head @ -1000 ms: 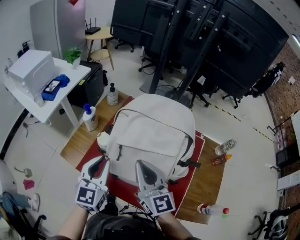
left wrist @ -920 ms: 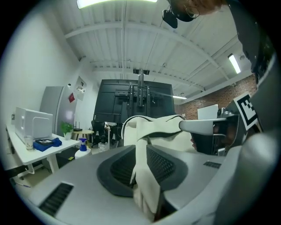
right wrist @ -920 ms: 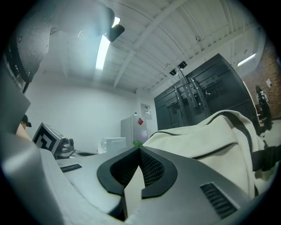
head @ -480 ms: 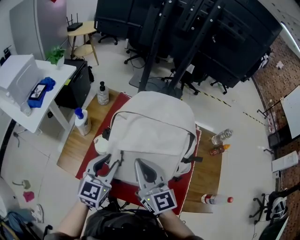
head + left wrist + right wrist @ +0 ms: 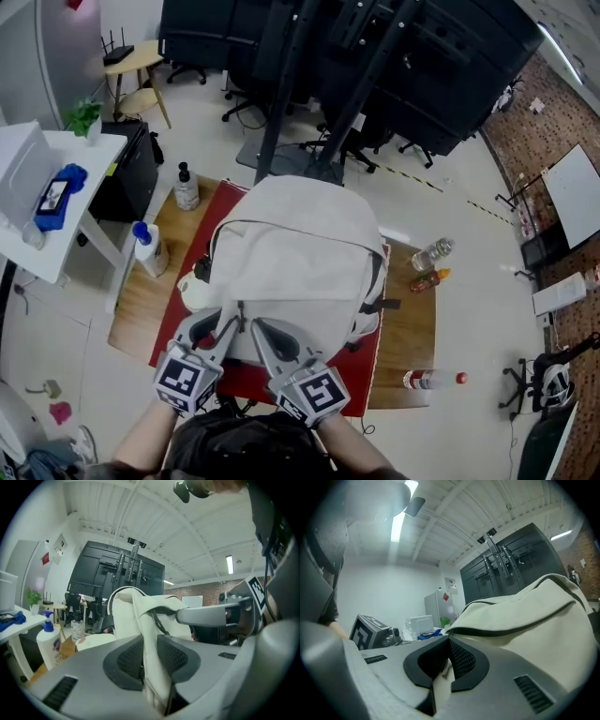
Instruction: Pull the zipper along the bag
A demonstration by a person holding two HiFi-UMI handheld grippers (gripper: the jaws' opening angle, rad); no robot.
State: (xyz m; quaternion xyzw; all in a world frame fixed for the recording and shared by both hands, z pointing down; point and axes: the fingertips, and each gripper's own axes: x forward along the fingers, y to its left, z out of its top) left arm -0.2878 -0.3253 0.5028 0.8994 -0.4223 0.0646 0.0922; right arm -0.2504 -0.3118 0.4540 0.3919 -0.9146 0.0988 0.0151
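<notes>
At the bag (image 5: 291, 244)'s near edge, my left gripper (image 5: 149, 644) jaws, just closing, brace its fabric while right gripper (image 5: 447, 648) jaws pinch what seems the zipper pull (image 5: 446, 673).

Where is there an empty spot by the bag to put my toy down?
Bare wood lies right of the backpack, between the two small bottles and the lying bottle. Another patch sits left, below the blue-capped bottle. The near edge is crowded by the left gripper and right gripper.
</notes>
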